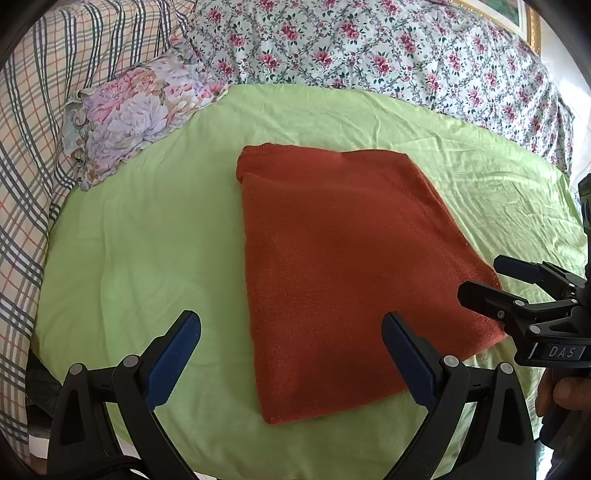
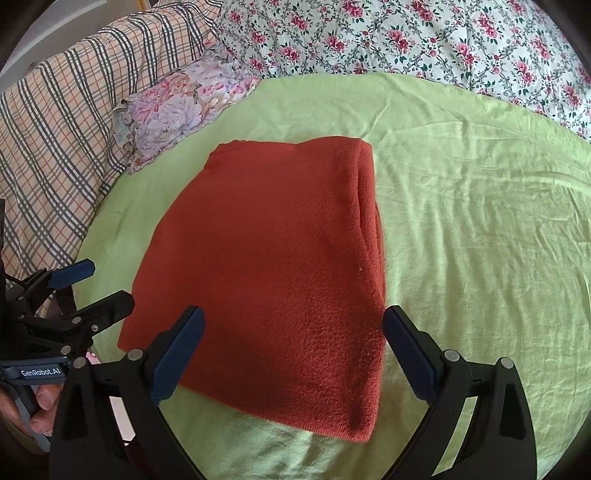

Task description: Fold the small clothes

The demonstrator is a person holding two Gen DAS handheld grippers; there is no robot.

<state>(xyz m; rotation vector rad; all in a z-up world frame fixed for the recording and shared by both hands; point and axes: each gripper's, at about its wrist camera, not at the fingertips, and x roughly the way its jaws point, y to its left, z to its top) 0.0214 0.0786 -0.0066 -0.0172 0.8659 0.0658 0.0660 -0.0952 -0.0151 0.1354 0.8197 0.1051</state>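
- Sweater (image 1: 343, 266) lies folded flat on the green sheet (image 1: 147, 240).
- Left gripper (image 1: 291, 354) and right gripper (image 2: 293, 350) both gape, holding nothing.
- Pinch both near corners evenly, then fold away.

We see only part of right gripper (image 1: 484, 280) in left wrist view; its body runs off right edge. Left gripper (image 2: 92, 284) likewise cut by left edge in right wrist view. Hand (image 1: 565, 397) holding right gripper mostly out of frame. Inner layers of folded red garment (image 2: 266, 266) hidden; we cannot tell garment type. Gold picture frame (image 1: 524, 18) clipped at top corner. Plaid bedding (image 1: 26, 155) runs past edge.
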